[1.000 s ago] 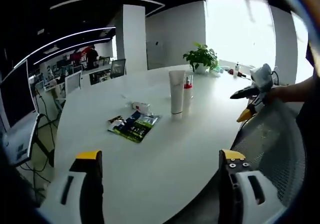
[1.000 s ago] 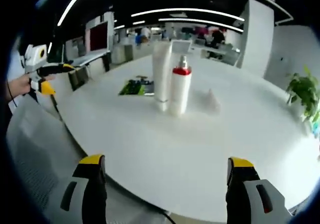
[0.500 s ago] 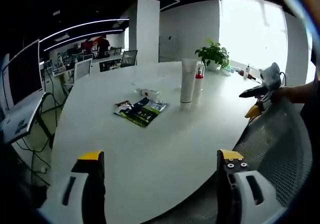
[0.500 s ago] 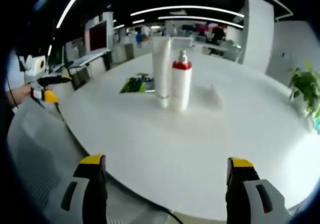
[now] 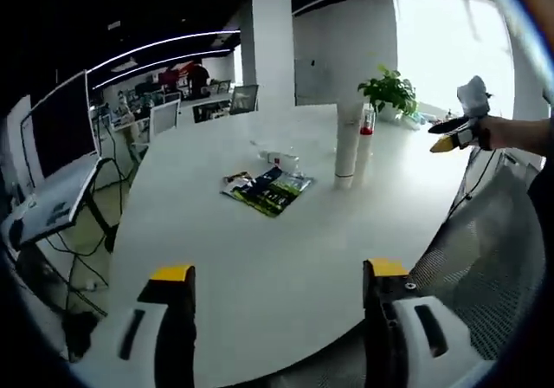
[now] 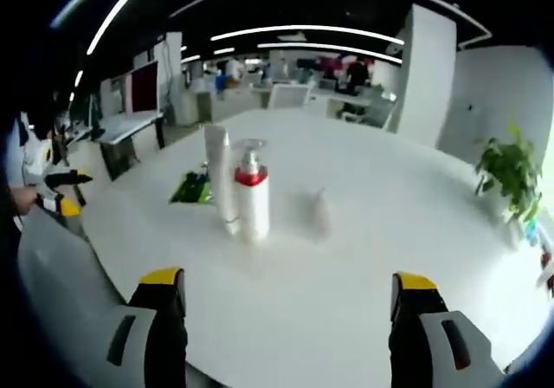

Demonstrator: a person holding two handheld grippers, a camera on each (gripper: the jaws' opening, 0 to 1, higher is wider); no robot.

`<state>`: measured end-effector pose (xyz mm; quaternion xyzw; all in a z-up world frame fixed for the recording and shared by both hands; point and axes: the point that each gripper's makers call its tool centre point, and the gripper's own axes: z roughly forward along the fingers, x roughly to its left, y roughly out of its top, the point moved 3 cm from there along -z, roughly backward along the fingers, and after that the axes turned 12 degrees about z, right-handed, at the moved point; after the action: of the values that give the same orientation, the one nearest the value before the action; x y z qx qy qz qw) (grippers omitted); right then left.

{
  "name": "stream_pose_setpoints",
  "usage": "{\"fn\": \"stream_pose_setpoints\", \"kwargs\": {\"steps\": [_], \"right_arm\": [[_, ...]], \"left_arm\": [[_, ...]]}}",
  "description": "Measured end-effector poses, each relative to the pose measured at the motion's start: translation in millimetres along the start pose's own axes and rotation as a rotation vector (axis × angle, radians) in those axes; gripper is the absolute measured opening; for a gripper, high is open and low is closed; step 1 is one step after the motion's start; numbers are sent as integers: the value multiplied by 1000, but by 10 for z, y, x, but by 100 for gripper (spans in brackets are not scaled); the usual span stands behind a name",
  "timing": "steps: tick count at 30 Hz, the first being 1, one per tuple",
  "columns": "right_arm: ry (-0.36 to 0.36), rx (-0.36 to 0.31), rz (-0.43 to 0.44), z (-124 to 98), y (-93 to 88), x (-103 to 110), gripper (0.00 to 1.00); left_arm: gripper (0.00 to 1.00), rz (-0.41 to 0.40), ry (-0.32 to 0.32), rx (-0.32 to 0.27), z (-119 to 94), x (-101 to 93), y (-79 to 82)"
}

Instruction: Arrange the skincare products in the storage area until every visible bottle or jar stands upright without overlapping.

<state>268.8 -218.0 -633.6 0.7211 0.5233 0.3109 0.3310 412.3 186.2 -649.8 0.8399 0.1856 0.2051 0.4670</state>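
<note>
Both our tongs, left gripper [image 5: 275, 297] and right gripper [image 6: 290, 306], stay spread and empty, drawn farther back from the upright white tube [image 6: 219, 177] and red-collared white pump bottle [image 6: 253, 193] mid-tabletop on the white round table [image 6: 346, 267].

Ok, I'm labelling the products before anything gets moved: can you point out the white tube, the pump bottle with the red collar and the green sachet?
white tube [image 6: 222, 176]: right gripper view, middle of its body.
pump bottle [image 6: 253, 206]: right gripper view, white body below the red collar.
green sachet [image 5: 270, 191]: left gripper view, centre of the flat pack.

Open-plan office: desks with monitors [image 5: 52, 137], office chairs [image 5: 164, 118], strip ceiling lights [image 6: 303, 33].
</note>
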Motion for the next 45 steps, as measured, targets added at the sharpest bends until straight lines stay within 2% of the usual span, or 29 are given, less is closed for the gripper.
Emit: {"fn": "stream_pose_setpoints", "kwargs": {"steps": [3,9,12,15,22,25,32,45], "right_arm": [[-10,-5,-28,60,137,-87,97],[-10,14,-79,249,290,-164,96],[-3,36,-110,389,350,-186,96],[7,46,-135,498,402,-211,95],[35,77,-108,748,510,-292,89],[34,124,-62,819,486,-325,85],[39,186,17,1025,491,-381,78],[63,289,-22,1461,434,-347,68]], "left_arm": [[74,-47,26,43,-71,54,-152],[66,-83,37,68,-24,41,-251],[62,-43,21,66,7,10,-265],[59,-52,23,59,-1,20,-265],[57,-127,10,33,4,18,-277],[58,-130,-1,1,10,4,-238],[64,-131,-18,-16,27,-21,-222],[75,-155,-40,-51,40,-55,-172]]}}
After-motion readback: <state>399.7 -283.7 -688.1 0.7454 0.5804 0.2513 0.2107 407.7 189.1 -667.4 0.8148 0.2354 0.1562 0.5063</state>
